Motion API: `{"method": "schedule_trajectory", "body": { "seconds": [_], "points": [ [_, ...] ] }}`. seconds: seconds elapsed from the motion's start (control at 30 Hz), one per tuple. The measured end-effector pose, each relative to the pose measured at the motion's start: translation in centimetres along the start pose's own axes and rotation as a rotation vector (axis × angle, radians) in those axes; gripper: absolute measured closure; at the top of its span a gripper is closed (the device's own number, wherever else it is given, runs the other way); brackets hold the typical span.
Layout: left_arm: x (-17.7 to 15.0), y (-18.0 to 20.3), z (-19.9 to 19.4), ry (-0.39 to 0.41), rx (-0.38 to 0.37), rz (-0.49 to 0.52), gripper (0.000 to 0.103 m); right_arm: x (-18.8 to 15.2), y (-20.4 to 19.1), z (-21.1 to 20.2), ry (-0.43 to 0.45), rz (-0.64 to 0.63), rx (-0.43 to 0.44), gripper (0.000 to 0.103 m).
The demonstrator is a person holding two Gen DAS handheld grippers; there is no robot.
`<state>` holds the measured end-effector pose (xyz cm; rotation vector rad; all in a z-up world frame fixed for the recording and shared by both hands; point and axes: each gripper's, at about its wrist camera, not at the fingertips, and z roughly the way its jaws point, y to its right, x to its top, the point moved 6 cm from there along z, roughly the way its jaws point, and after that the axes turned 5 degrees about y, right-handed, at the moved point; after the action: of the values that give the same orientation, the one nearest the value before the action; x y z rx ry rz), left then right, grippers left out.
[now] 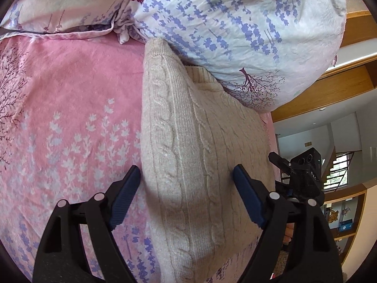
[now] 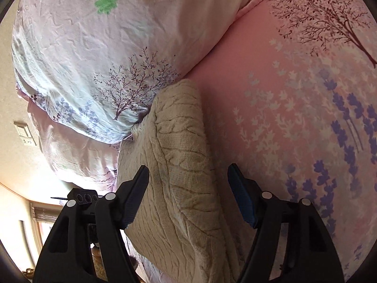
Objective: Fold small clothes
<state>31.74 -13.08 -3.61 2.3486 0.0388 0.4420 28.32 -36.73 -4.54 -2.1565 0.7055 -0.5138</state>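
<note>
Folded cable-knit sweater on pink bedsheet, 12 o'clock end against pillow.
Left gripper and right gripper: both open, sweater between fingers, ungripped.

No readable text, label or number anywhere.

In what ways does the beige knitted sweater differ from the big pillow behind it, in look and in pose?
The sweater is plain beige with a thick cable-knit texture; the pillow is pale, smooth, wrinkled cloth printed with purple flowers and dark trees. The sweater lies folded into a long narrow stack; the pillow is puffed and rounded, and looks much bulkier. The sweater's far end meets the pillow. Both rest on the pink floral bedsheet.
</note>
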Motion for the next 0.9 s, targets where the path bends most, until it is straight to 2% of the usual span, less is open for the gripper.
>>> {"method": "schedule_trajectory", "body": {
  "seconds": [0.2, 0.33, 0.47, 0.63, 0.9],
  "points": [
    [0.6, 0.3, 1.1, 0.002, -0.035, -0.034, 0.034, -0.7, -0.8, 1.1, -0.041, -0.032, 0.035, 0.035],
    [0.4, -0.6, 1.2, 0.005, -0.072, -0.084, 0.050, -1.1, -0.8, 1.7, -0.050, -0.014, 0.047, 0.047],
    [0.4, -0.7, 0.7, 0.015, -0.093, -0.084, 0.062, -1.5, -0.2, 1.4, -0.043, 0.047, 0.091, 0.058],
    [0.0, -1.5, -1.3, 0.013, -0.113, -0.100, 0.066, -2.4, -1.6, 1.9, -0.043, 0.062, 0.120, 0.064],
    [-0.3, -6.3, -8.2, 0.042, -0.043, -0.140, 0.066, -6.7, -7.0, 6.6, -0.162, -0.013, 0.160, 0.067]
  ]
}}
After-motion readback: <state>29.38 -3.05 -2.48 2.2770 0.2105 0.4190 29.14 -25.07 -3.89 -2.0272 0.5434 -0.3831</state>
